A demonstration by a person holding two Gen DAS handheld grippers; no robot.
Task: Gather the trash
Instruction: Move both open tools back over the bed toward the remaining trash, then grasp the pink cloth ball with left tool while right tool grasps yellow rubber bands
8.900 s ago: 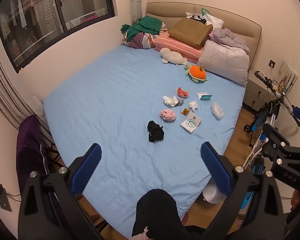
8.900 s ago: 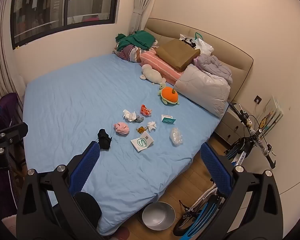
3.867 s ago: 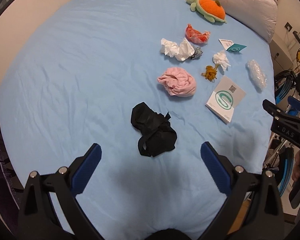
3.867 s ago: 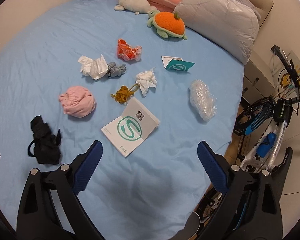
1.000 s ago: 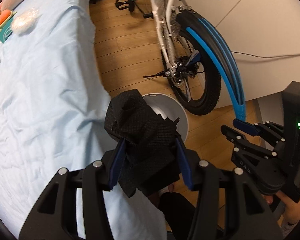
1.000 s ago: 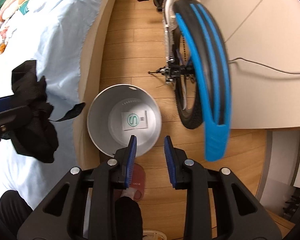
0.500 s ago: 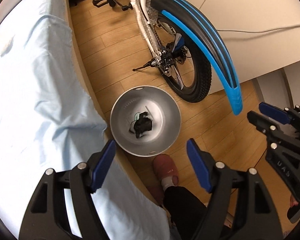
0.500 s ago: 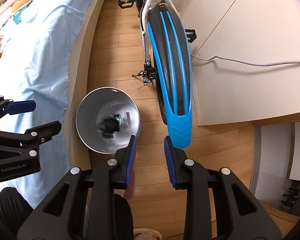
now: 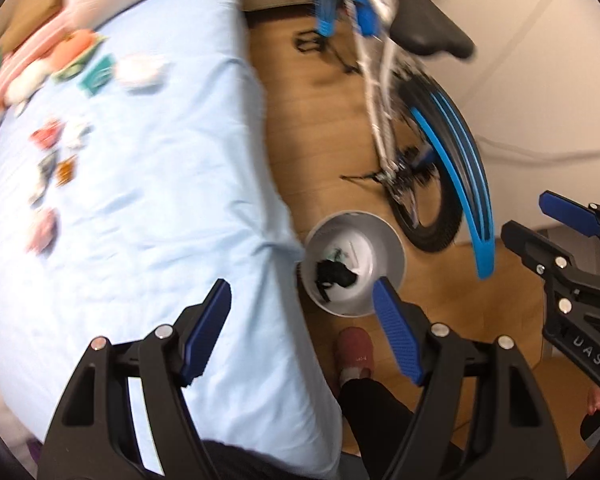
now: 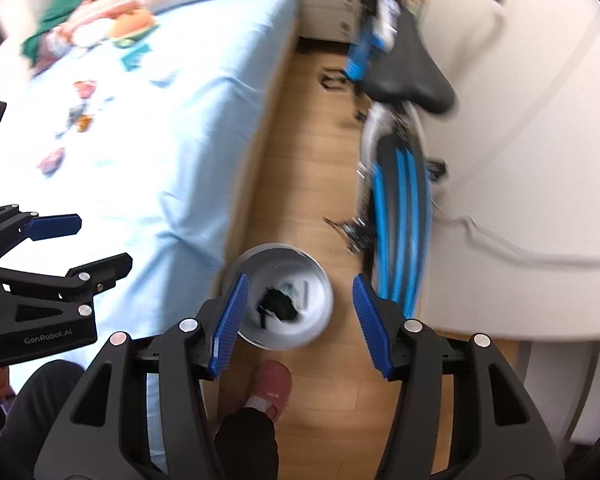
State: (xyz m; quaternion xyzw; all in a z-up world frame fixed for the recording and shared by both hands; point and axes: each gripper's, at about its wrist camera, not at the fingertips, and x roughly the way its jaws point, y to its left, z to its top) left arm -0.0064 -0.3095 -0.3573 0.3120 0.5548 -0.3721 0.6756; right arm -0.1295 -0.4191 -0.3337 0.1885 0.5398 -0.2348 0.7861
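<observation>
Trash still lies scattered on the blue bedsheet (image 9: 140, 200), while some already sits in the grey bin (image 9: 392, 248) that stands on the wooden floor (image 9: 320, 128) just beside the bed's edge. Inside the bin we see a crumpled black cloth (image 9: 334, 274) resting on the bottom, with a pale card or paper partly showing behind it; the same black cloth (image 10: 278, 306) shows from our right wrist view, lying in the bin (image 10: 324, 280). Our left gripper (image 9: 302, 326) hangs above the bed edge and the bin with its blue pads spread wide and nothing between them. Our right gripper (image 10: 300, 320) is held over the bin as well, its jaws also set wide apart and holding nothing. On the sheet, well away from the bin, we can make out several small blurred pieces: a teal card (image 9: 98, 74), a whitish clear wad (image 9: 142, 74) just beside it, a small orange-brown scrap (image 9: 65, 170), a red crumple (image 9: 46, 136) and a pink lump (image 9: 44, 230); motion blur keeps us from telling more about them. A bicycle with a blue mudguard (image 9: 460, 160) stands near the bin on the far side from the bed, close to the white wall. Our foot in a pink slipper (image 9: 356, 352) is planted on the floor just below the bin.
</observation>
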